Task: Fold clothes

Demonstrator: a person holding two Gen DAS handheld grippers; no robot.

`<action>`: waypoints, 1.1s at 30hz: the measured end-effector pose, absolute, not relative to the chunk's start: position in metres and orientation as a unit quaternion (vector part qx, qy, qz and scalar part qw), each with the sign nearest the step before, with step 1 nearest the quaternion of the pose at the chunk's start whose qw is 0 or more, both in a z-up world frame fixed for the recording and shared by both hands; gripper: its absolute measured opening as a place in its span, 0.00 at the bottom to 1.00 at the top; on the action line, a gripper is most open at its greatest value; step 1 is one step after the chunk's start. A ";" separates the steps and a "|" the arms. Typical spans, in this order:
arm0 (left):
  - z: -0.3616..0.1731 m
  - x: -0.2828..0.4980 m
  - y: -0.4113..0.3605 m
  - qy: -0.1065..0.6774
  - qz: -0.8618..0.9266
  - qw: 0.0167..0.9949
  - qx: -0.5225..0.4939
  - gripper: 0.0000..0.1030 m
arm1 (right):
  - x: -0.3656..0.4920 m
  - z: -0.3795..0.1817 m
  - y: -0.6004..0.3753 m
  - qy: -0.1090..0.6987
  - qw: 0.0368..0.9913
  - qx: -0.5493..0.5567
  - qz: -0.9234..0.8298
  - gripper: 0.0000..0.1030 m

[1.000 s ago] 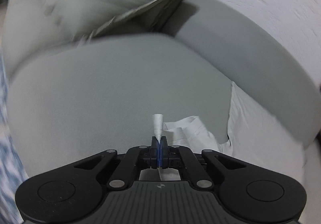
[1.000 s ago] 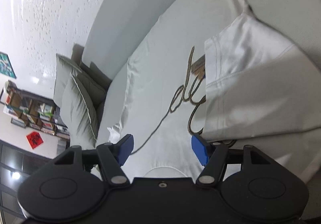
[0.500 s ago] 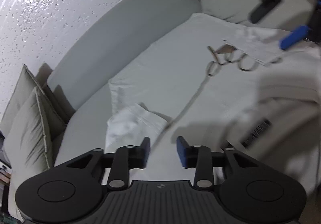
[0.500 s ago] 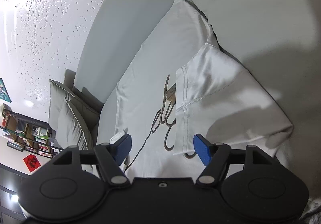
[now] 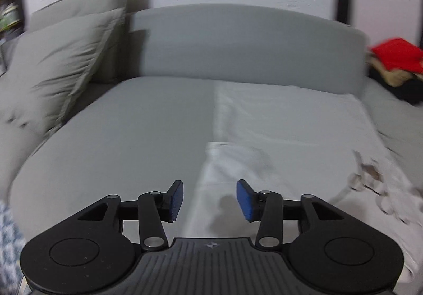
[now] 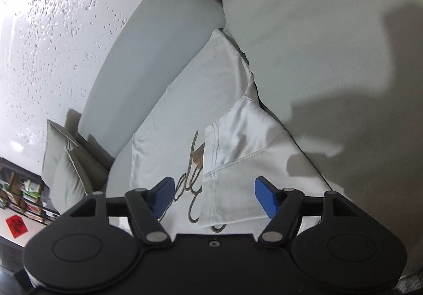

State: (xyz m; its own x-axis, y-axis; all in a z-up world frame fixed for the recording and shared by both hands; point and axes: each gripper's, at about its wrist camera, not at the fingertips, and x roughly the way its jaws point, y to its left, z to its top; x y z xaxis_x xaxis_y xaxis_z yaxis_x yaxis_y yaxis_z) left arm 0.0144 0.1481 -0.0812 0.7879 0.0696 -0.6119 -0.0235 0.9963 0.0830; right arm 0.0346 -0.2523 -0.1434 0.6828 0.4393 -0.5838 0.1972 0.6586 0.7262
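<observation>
White T-shirt [image 6: 238, 136] lies spread on the grey sofa [image 5: 119, 136], one sleeve folded inward over its script print. Left gripper [image 5: 210, 199] jaws opening, nothing between them. Right gripper [image 6: 214, 195] spread above the folded sleeve, not touching.

A white shirt [image 6: 238, 141] with looping dark script lies flat on the grey sofa [image 6: 304, 43], one sleeve folded over its front, mid-frame.

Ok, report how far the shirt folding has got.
Done: both sleeves of the white shirt lie folded inward on the sofa. In hand: nothing; the left tool is opening with nothing between its fingers, the right tool open. Left: folding the body.
</observation>
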 end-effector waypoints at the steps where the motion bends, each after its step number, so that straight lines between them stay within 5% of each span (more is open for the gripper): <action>1: -0.084 0.010 0.132 0.316 0.000 0.947 0.066 0.51 | 0.035 -0.145 -0.252 0.393 0.823 0.404 0.074 0.65; 5: -0.108 -0.004 0.066 0.270 -0.040 0.933 0.233 0.64 | 0.038 -0.149 -0.250 0.399 0.822 0.400 0.073 0.65; 13: -0.149 0.023 0.051 0.303 -0.024 0.903 0.305 0.60 | 0.039 -0.150 -0.249 0.405 0.823 0.391 0.077 0.65; 16: -0.152 0.029 0.054 0.314 -0.019 0.902 0.297 0.43 | 0.040 -0.152 -0.251 0.406 0.821 0.394 0.077 0.65; 18: -0.150 0.032 0.056 0.320 -0.018 0.905 0.279 0.15 | 0.041 -0.152 -0.250 0.407 0.821 0.393 0.078 0.65; 21: -0.148 0.028 0.056 0.306 -0.013 0.911 0.277 0.02 | 0.042 -0.153 -0.248 0.410 0.821 0.389 0.081 0.65; 29: -0.147 -0.013 0.038 0.255 -0.066 0.906 0.331 0.03 | 0.042 -0.154 -0.249 0.413 0.820 0.389 0.080 0.65; 33: -0.147 -0.008 0.044 0.280 -0.050 0.903 0.321 0.33 | 0.042 -0.155 -0.247 0.418 0.818 0.384 0.087 0.65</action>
